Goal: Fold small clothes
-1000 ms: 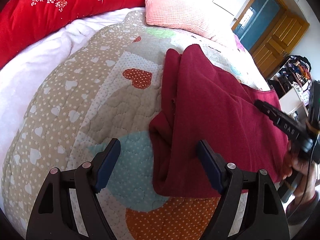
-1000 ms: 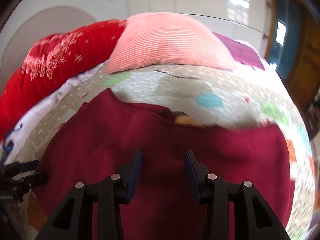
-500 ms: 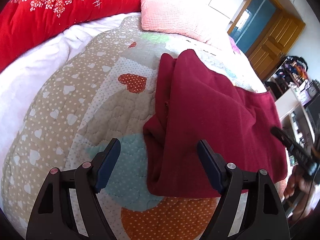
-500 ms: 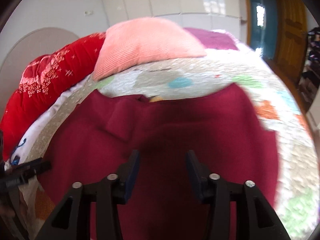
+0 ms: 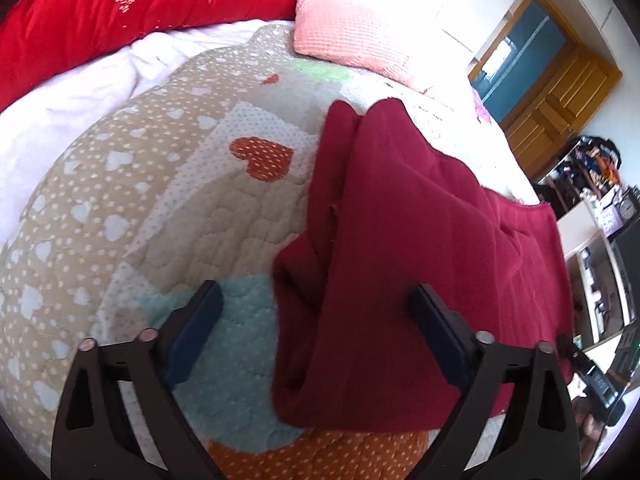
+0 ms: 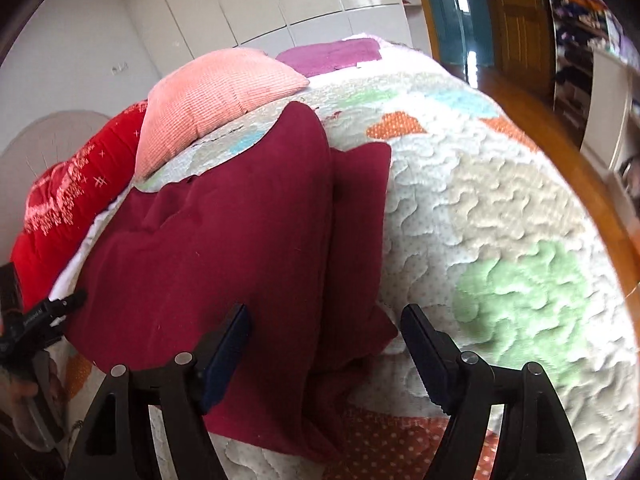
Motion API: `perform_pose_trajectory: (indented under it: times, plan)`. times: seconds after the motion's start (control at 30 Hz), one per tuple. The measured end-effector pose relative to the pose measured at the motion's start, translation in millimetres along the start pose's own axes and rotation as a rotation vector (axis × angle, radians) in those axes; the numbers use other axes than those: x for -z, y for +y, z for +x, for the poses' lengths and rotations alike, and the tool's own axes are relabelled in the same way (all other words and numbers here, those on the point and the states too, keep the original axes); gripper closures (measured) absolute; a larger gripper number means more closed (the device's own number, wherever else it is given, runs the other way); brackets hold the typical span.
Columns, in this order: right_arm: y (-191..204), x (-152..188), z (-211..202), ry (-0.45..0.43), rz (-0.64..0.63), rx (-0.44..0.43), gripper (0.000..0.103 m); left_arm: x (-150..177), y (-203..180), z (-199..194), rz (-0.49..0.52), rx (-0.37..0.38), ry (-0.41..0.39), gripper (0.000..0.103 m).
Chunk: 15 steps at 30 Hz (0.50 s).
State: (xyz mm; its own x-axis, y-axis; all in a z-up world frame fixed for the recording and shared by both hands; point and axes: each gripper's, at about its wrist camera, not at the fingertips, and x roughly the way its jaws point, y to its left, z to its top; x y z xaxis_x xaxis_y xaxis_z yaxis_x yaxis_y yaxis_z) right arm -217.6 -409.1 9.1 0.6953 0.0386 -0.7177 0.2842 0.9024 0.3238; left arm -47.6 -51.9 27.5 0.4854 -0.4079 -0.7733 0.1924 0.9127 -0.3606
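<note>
A dark red garment (image 5: 420, 240) lies partly folded on the patchwork quilt (image 5: 168, 208), its left edge bunched in folds. My left gripper (image 5: 316, 312) hovers over that near left edge, its jaws opening wide, pads clear of the cloth. In the right wrist view the same garment (image 6: 224, 240) shows its right side folded over in a long flap. My right gripper (image 6: 326, 330) hangs above the flap's near corner, jaws opening, nothing pressed between them. The other gripper's tip (image 6: 48, 312) shows at the left edge.
A pink pillow (image 5: 360, 20) and a red floral duvet (image 5: 120, 12) lie at the head of the bed. A white sheet (image 5: 60, 104) shows at the left. A wooden door (image 5: 560, 92) and cluttered shelves (image 5: 592, 184) stand beyond the bed's right side.
My right gripper swept rightward along the garment to its right flap, rolled, and its jaws widened. My left gripper's jaws spread wider while staying in place. The right gripper slid down the left view's edge.
</note>
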Motion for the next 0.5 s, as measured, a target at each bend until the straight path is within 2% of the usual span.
perform_pose_trajectory:
  times: [0.1,0.13,0.17,0.2,0.23,0.27,0.33,0.37,0.43,0.5]
  plan:
    - [-0.7,-3.6,6.5,-0.009,0.011,-0.046,0.028,0.1,-7.1,3.4,0.008,0.011,0.021,0.005]
    - [0.2,-5.2,8.5,-0.012,0.015,-0.057,0.036,-0.1,-10.6,4.5,0.013,0.035,0.028,0.005]
    - [1.4,-6.0,9.6,-0.013,0.011,-0.066,0.046,0.8,-13.7,5.2,0.021,0.039,0.028,0.013]
    - [2.4,-7.6,10.9,-0.011,0.005,-0.079,0.061,1.9,-17.6,5.5,0.036,0.039,0.023,0.023]
    - [2.9,-9.4,10.9,-0.009,0.004,-0.089,0.070,3.2,-22.6,5.8,0.063,0.029,0.027,0.033]
    - [5.4,-9.6,10.0,-0.013,0.002,-0.086,0.075,4.0,-24.8,4.5,0.077,0.029,0.029,0.050]
    - [5.9,-10.5,2.4,-0.017,0.010,-0.115,0.083,2.3,-22.4,-0.7,0.053,0.091,0.067,0.073]
    - [6.9,-10.5,-4.9,-0.021,0.015,-0.133,0.083,0.9,-19.2,-5.9,0.032,0.105,0.075,0.078]
    - [10.3,-8.0,-21.5,-0.035,0.008,-0.165,0.084,1.1,-14.1,-22.3,0.014,0.163,0.095,0.079]
    - [14.5,-2.6,-43.7,-0.046,0.006,-0.205,0.084,9.7,-14.8,-43.0,0.036,0.190,0.114,0.079]
